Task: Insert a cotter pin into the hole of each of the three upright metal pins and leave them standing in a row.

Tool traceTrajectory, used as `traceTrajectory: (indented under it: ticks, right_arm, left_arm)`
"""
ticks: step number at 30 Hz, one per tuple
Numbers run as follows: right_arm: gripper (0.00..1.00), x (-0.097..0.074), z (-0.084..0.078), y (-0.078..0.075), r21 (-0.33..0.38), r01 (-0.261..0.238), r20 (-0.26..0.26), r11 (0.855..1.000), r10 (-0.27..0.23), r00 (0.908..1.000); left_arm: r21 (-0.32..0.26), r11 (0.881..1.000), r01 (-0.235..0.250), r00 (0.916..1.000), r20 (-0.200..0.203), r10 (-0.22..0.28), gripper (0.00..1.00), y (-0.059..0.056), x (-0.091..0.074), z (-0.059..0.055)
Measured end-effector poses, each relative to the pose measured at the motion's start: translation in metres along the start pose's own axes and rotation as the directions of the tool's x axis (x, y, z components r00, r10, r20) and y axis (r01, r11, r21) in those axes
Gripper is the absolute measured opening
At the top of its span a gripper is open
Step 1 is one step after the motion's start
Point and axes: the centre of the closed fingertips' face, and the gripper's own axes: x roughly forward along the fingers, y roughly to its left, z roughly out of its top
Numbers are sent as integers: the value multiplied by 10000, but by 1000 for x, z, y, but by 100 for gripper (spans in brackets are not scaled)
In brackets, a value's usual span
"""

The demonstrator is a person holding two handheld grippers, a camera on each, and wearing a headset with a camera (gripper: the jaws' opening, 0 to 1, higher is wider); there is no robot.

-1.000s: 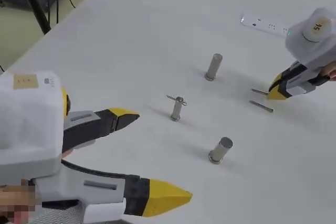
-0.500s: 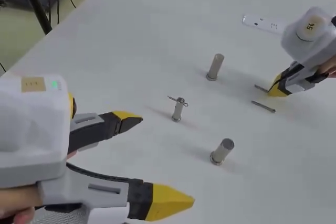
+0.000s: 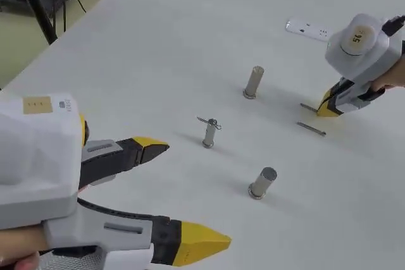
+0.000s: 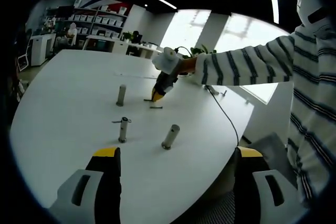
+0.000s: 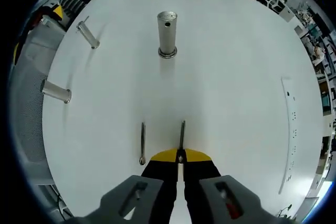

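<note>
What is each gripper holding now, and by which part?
The right gripper is shut on a cotter pin, pinching its near end, with the rest sticking forward. The left gripper is open and holds nothing.

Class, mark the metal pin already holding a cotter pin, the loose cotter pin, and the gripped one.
Fitted metal pin (image 3: pixel 210 133): head view, mid-shaft.
Loose cotter pin (image 5: pixel 142 142): right gripper view, mid-shank.
Gripped cotter pin (image 5: pixel 182 135): right gripper view, shank beyond jaws.
</note>
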Motion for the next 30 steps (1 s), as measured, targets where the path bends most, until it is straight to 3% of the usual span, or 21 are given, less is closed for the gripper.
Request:
traceTrajectory:
  ticks: [5, 10, 16, 20, 25, 30]
  right_arm:
    - [0, -1, 2, 2, 315, 172, 79, 9994, -174, 9998]
    - [0, -5, 6, 4, 59, 254, 156, 9997, -255, 9996]
    - [0, -23, 6, 8, -325, 493, 198, 9983, -486, 9986]
    - [0, -34, 3, 12, -442, 705, 395, 9965, -688, 9968]
    - [0, -58, 11, 21, -769, 1262, 1024, 9890, -1180, 9877]
    - [0, -84, 23, 30, -1095, 1939, 1779, 9749, -1727, 9688]
  left_arm:
    - [33, 10000, 49, 10000, 21, -49, 83, -2, -1, 1]
    - [154, 9999, 51, 10000, 74, -52, 83, -3, -1, 2]
    - [375, 9993, -65, 10000, 1, 65, 83, -4, -1, 2]
    - [387, 9993, 2, 9999, 154, -8, 83, -7, -1, 5]
    - [432, 9991, -27, 9993, 364, 11, 83, -7, 0, 10]
    - [528, 9986, 45, 9995, 304, -61, 83, -8, 0, 13]
